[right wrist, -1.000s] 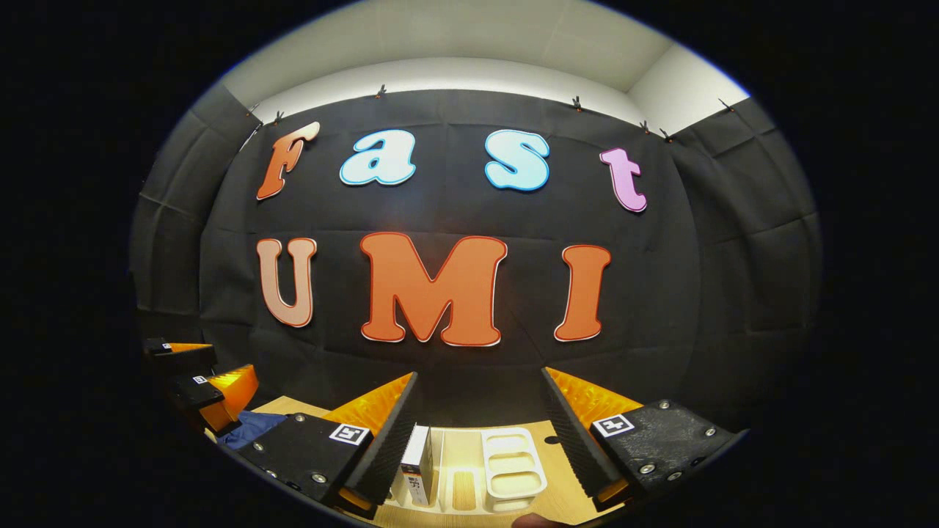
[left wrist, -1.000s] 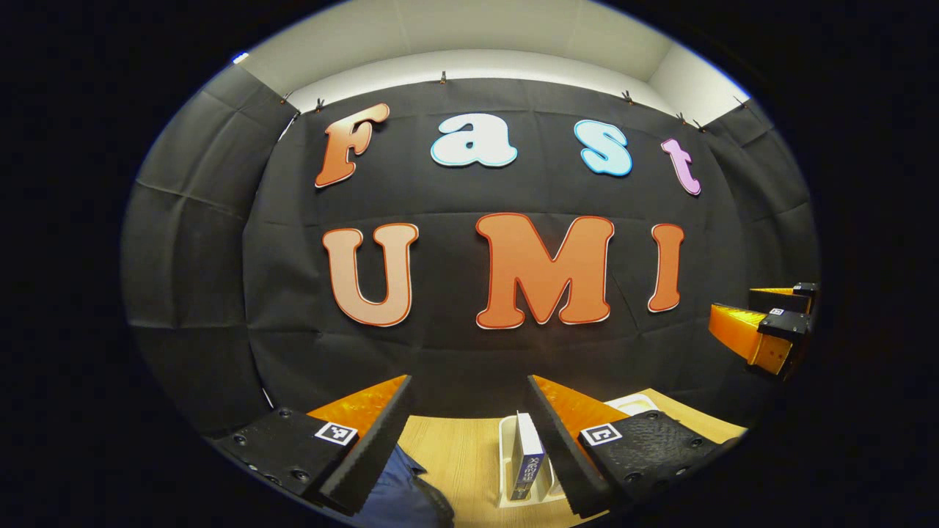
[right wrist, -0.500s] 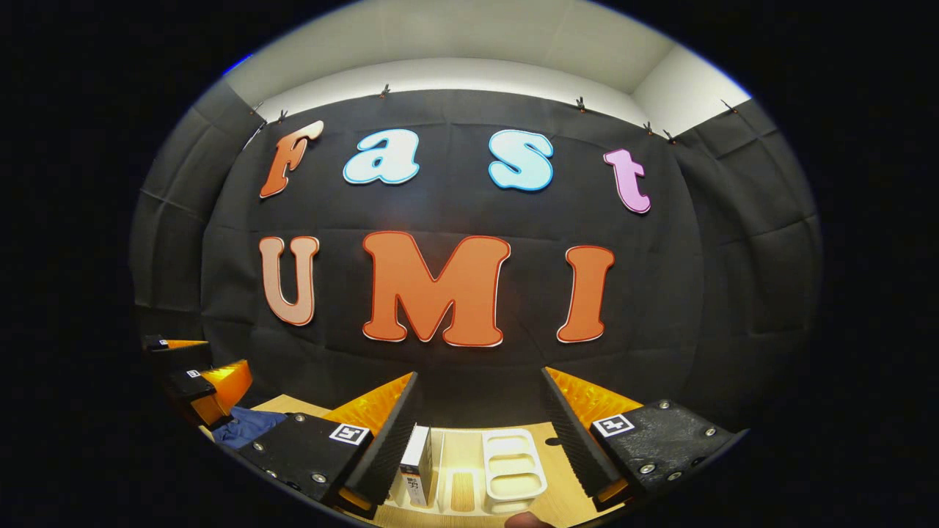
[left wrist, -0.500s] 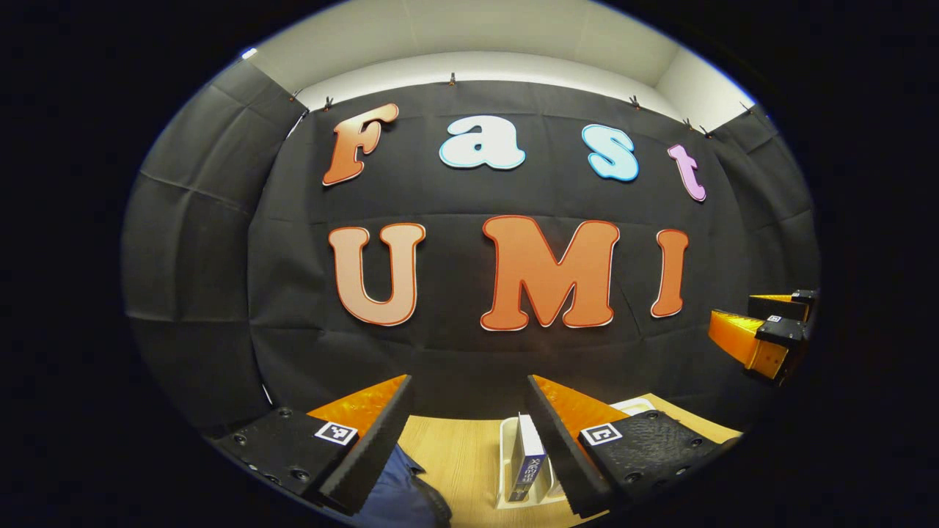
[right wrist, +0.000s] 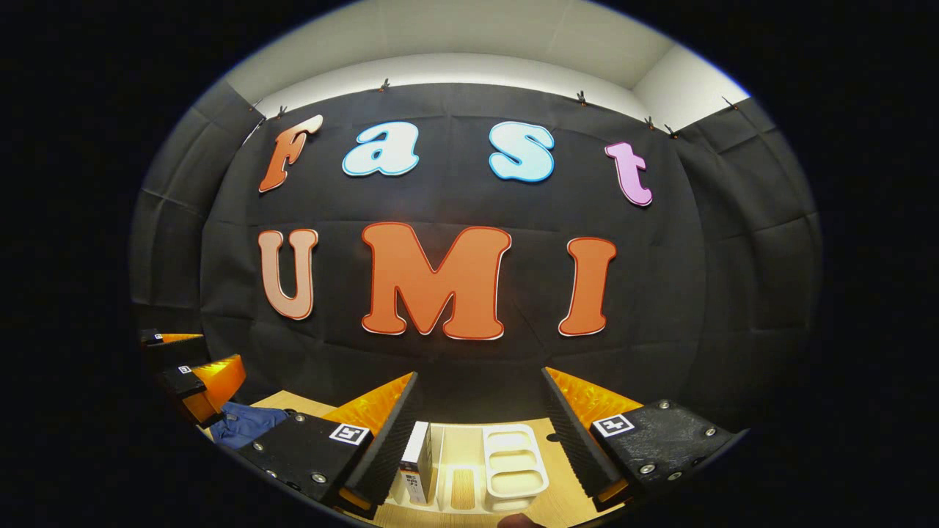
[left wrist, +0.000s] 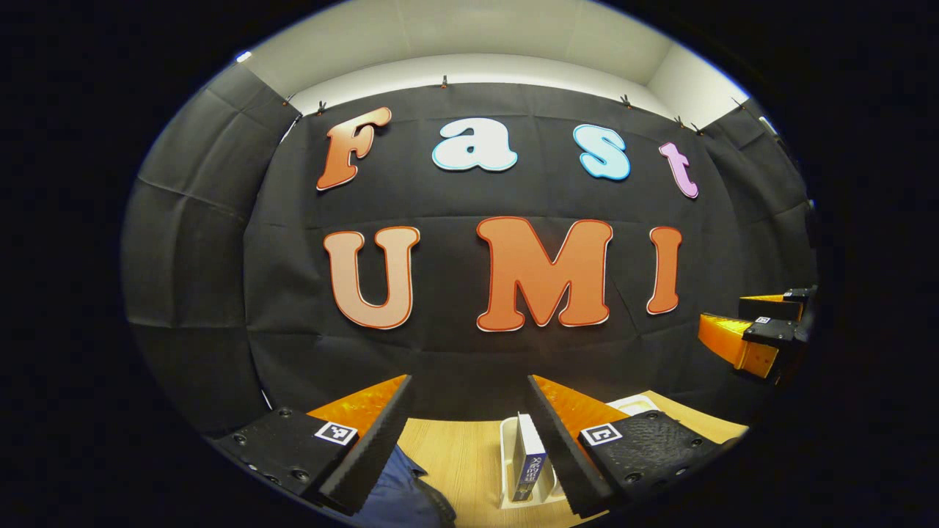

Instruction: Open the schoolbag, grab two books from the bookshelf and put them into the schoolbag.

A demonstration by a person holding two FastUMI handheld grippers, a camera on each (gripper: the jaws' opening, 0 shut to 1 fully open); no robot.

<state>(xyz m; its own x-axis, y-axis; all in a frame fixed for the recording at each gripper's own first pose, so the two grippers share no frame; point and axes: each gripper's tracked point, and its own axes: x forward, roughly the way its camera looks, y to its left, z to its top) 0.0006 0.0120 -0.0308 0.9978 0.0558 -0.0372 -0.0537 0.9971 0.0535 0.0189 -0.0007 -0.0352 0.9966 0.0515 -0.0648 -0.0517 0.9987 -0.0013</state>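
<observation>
Blue cloth of the schoolbag (left wrist: 400, 488) lies low left on the wooden table (left wrist: 462, 455), under my left gripper (left wrist: 469, 433), jaws wide, empty. Right of it a book (left wrist: 528, 458) stands upright in the white bookshelf (right wrist: 513, 462). My right gripper (right wrist: 480, 433), also wide, hangs above the shelf; both held high, I judge, before starting.

**Both cameras aimed level at the booth's back wall**

The left gripper view is taken from above the counter (left wrist: 455, 447), faced at the wall, with the bookshelf (left wrist: 506, 455) near. The right gripper view is taken alongside, faced the same way. The counter, bookshelf and schoolbag (right wrist: 246, 424) are shared, and each set of tongs is seen at the other view's edge.
</observation>
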